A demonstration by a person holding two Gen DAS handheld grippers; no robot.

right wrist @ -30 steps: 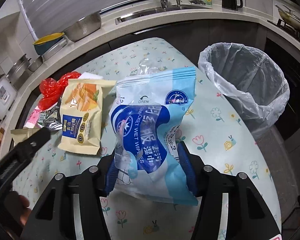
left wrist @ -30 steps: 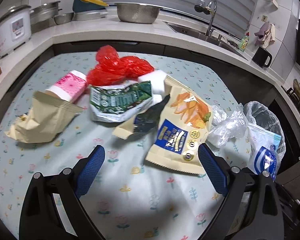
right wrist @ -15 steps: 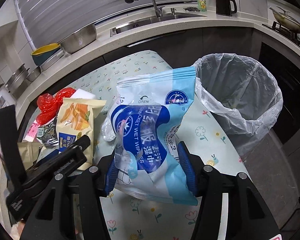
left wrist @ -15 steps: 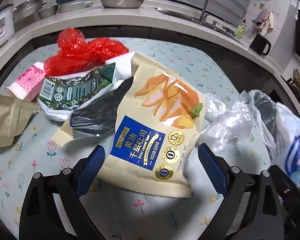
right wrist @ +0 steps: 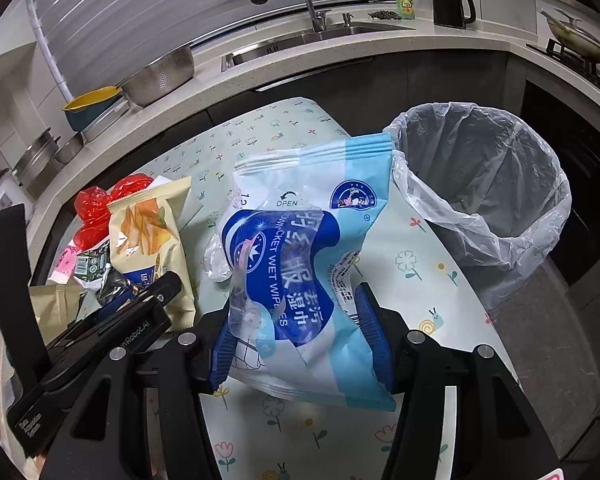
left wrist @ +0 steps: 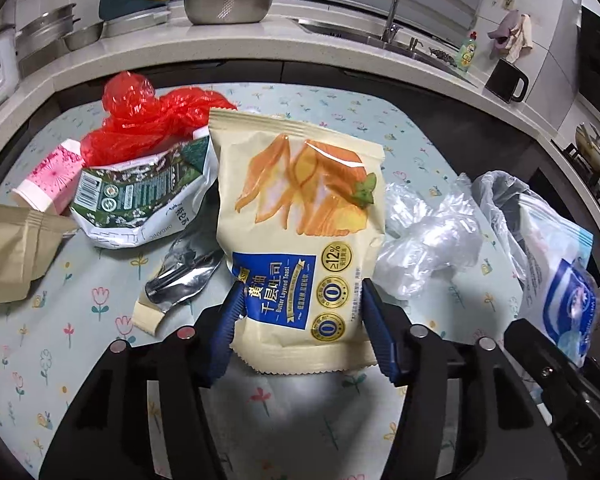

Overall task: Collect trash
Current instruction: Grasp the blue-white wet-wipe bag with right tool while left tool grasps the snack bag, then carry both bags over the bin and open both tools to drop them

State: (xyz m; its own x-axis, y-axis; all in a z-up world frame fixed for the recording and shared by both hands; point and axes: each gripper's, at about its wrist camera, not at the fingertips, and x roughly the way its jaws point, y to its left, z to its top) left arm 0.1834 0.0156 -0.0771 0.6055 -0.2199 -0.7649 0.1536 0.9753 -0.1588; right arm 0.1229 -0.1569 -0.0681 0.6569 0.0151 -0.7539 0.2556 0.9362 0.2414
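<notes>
**A:** What's my left gripper (left wrist: 300,312) doing?

**B:** Its jaws just closed in and now pinch the cream toast bag (left wrist: 300,216) on the flowered table (left wrist: 100,360), right of the red plastic bag (left wrist: 148,120) and green pouch (left wrist: 140,196).

**A:** My right gripper (right wrist: 296,336) is clamped on the blue wet-wipes pack (right wrist: 300,248). The lined trash bin (right wrist: 480,184) just right of it looks empty.

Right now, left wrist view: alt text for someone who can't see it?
The left gripper has just closed its blue jaws on the bottom of a cream toast bag, on a floral tablecloth. Behind it lie a red plastic bag, a green-and-white pouch and clear plastic wrap.
</notes>
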